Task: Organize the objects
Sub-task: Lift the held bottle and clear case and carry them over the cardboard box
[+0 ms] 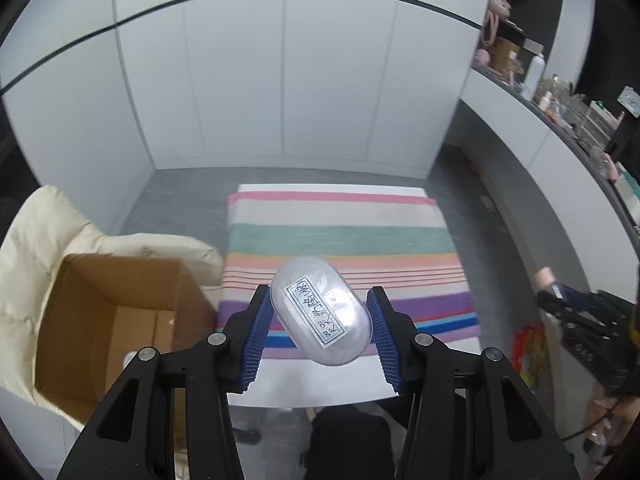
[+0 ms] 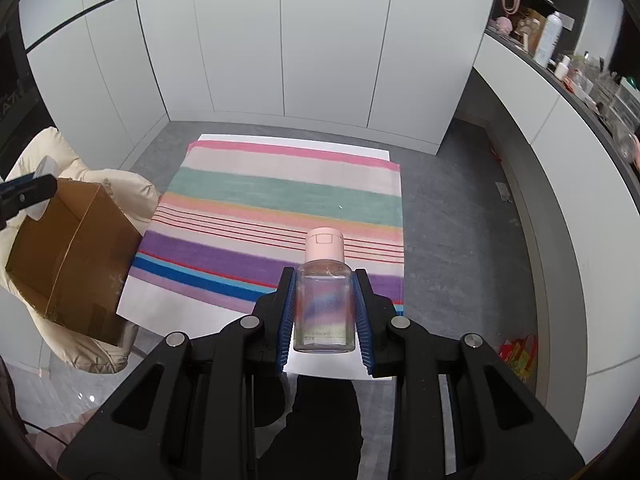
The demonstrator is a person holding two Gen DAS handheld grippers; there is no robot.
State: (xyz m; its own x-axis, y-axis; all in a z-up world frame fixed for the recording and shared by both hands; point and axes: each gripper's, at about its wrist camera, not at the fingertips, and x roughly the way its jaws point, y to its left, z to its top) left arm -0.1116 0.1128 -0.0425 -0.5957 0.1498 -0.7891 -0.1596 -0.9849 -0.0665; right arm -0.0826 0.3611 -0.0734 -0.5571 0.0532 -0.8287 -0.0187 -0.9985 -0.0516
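**Two containers held above the striped cloth, box waiting at the left**

The left tongs [image 1: 318,322] are closed on a clear oval case [image 1: 320,312] bearing a handwritten label; it is pinched across its width between the blue ribbed pads [image 1: 256,328] and hangs tilted, low and centre in the left wrist view. The right tongs [image 2: 324,312] are clamped on a small clear bottle [image 2: 324,308] with a pink cap [image 2: 324,245], gripped by the sides of its body with the cap pointing away from the camera, low and centre in the right wrist view.

Beneath both, a striped cloth [image 1: 340,236] is spread over a white desk [image 2: 180,312], and nothing is seen lying on it. An open cardboard box [image 1: 108,320] sits at the lower left of the left wrist view, cradled in a cream padded jacket [image 1: 36,232]; it is judged the likely destination (though the task sentence does not say so).

For the step to be done well, each item should be carried fully over the box mouth before release, lowered near the floor of the box, and only then let go. The oval case is smooth and rounded, so slipping or rolling is to be expected; a firm grip should be kept until it is low. The bottle is best laid down rather than dropped. The two tongs should be brought over the box one at a time, since its opening looks narrow for both.
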